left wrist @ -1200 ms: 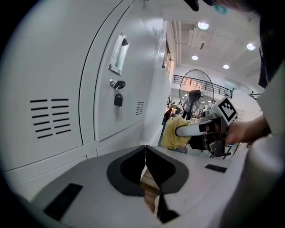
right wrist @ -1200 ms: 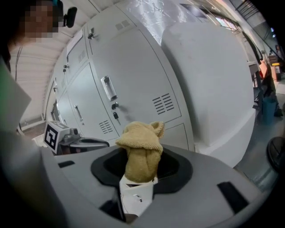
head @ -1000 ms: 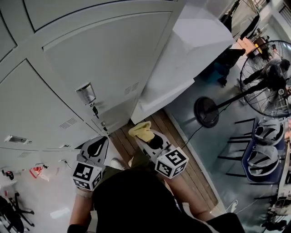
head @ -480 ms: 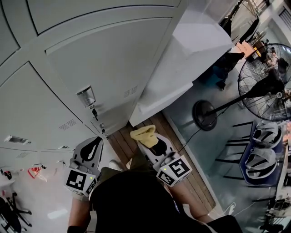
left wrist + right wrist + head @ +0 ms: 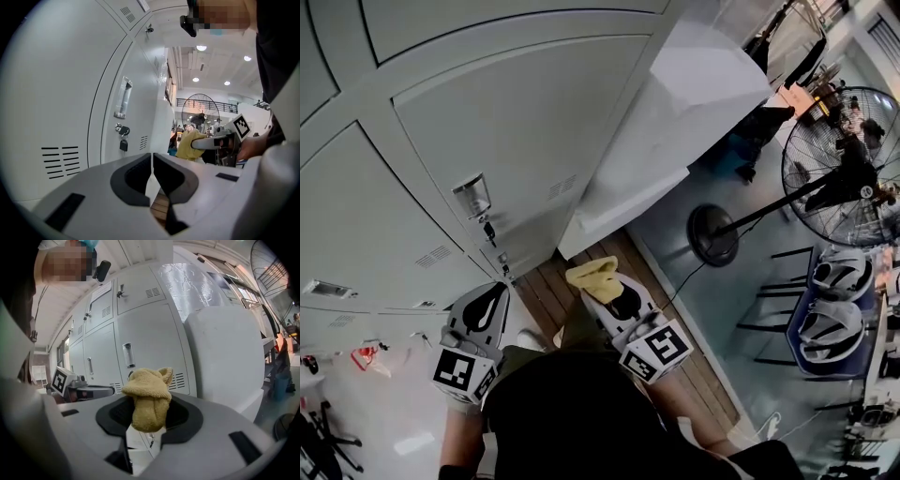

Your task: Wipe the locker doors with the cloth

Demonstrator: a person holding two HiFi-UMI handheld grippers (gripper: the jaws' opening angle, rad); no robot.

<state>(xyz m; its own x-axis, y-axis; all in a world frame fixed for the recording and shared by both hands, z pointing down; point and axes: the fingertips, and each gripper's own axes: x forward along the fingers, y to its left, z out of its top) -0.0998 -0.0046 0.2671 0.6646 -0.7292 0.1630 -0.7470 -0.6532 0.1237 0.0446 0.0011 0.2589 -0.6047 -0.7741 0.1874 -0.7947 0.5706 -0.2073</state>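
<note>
Left hand-held gripper (image 5: 490, 307): held low in front of the body and pointing at the locker base. The marker cube faces the head camera. In its own view (image 5: 152, 174) the jaws are together, with only a thin slit between the tips and nothing in it.

Right hand-held gripper (image 5: 598, 287): level with the left one and just beside it, angled up and forward towards the locker corner. Its jaws are clamped on the cloth (image 5: 149, 414).

Cloth (image 5: 592, 273): yellow terry, bunched into a wad. It bulges above the right jaws and droops over their front (image 5: 147, 397). It is off the doors, not touching them. The left gripper view shows it at the tip of the right tool (image 5: 188, 146).

Right hand (image 5: 250, 147): wrapped round the tool's grip behind the marker cube.

Locker doors (image 5: 511, 127): pale grey, shut, with vent slots low down (image 5: 65, 101).

Lock: a key (image 5: 123, 143) hangs in the door nearest the left gripper, below a recessed handle (image 5: 123, 97).

Floor: a wooden plank strip (image 5: 546, 298) runs along the locker foot.

Surroundings: a pedestal fan (image 5: 842, 161) stands well off to the right.
</note>
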